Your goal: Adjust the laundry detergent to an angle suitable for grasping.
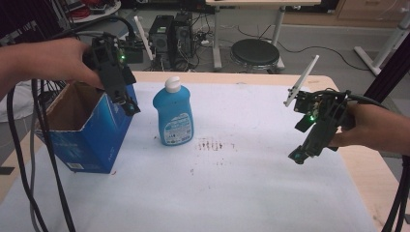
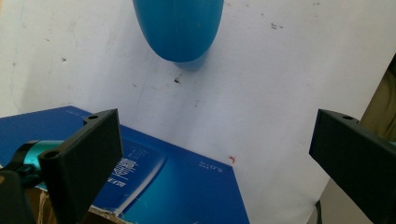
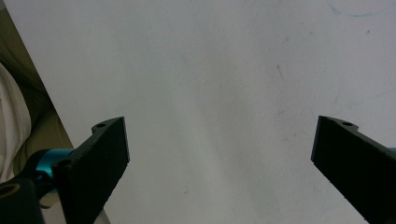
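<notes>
The blue box [image 1: 87,130] stands open-topped at the table's left, ready to take the bottle [image 1: 173,113] upright just beside it. The left gripper [image 1: 126,104] hovers over the box's rim, jaws wide, empty. The right gripper [image 1: 299,155] waits well apart, equally spread, holding nothing.

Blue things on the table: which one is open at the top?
The box at the left, under the left claw: its top stands open, showing brown card inside. The bottle beside it is closed with a white cap.
</notes>
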Demonstrator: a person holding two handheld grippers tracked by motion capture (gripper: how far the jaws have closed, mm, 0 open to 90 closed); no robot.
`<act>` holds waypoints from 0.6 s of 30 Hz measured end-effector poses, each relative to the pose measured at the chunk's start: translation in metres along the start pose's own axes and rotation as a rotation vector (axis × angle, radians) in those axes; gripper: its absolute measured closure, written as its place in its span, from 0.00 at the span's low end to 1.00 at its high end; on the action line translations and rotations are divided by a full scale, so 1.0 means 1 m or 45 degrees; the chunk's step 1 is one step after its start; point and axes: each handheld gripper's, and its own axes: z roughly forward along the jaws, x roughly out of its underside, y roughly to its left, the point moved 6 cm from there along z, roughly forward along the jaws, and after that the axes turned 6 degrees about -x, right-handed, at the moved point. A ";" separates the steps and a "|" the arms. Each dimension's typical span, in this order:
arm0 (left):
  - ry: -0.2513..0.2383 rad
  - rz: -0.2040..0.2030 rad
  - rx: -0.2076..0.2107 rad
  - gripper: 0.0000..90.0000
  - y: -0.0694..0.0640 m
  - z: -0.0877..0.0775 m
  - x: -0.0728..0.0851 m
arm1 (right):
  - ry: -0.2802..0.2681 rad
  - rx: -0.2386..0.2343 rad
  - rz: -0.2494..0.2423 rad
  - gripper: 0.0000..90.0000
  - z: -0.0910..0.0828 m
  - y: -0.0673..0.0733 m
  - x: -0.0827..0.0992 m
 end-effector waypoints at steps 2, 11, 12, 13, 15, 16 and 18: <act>0.002 -0.006 0.002 0.03 0.001 0.001 0.000 | -0.004 -0.001 0.004 0.04 -0.001 -0.002 -0.001; -0.010 -0.026 0.001 0.03 0.001 -0.001 -0.003 | -0.019 -0.008 0.001 0.04 -0.001 -0.004 -0.002; -0.015 -0.024 -0.004 0.03 0.001 -0.001 -0.004 | -0.020 -0.010 0.002 0.04 -0.001 -0.004 -0.002; -0.016 -0.027 -0.002 0.03 0.001 -0.001 -0.004 | -0.018 -0.007 -0.003 0.04 -0.001 -0.004 -0.002; -0.025 -0.023 -0.005 0.03 0.001 -0.002 -0.006 | -0.022 -0.007 -0.003 0.04 -0.001 -0.004 -0.002; -0.027 -0.024 -0.009 0.03 0.001 -0.003 -0.007 | -0.025 -0.008 -0.005 0.04 -0.001 -0.004 -0.002; -0.032 -0.023 -0.009 0.03 0.001 -0.004 -0.009 | -0.028 -0.007 -0.004 0.04 -0.001 -0.004 -0.002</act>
